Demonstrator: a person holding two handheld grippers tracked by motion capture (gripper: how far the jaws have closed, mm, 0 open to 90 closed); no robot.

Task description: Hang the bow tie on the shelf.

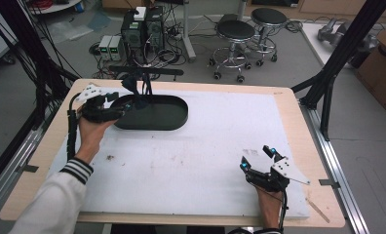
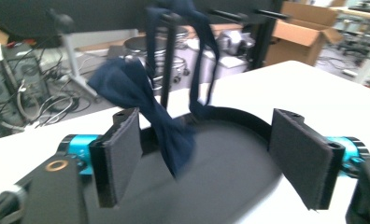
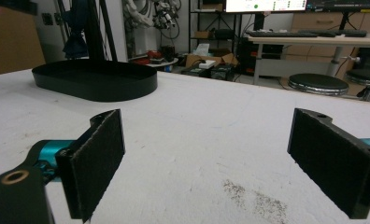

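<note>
A dark blue bow tie (image 2: 145,107) hangs by its strap (image 2: 199,60) from a black stand (image 1: 147,73) that rises out of a black oval tray (image 1: 181,117) at the table's far left. My left gripper (image 1: 120,105) is at the tray's left end. In the left gripper view it (image 2: 206,128) is open, with the bow tie dangling between the pads and closer to the left pad (image 2: 120,154). My right gripper (image 1: 256,157) rests near the front right of the white mat, open (image 3: 204,140) with nothing between its jaws. The tray (image 3: 94,79) lies far ahead of it.
A white mat (image 1: 196,156) covers most of the wooden table (image 1: 298,126). Faint dirt marks (image 3: 253,198) lie on the mat by the right gripper. Beyond the far edge are stools (image 1: 236,31), computer cases (image 1: 142,29) and cables. A black frame post (image 1: 342,48) stands at the right.
</note>
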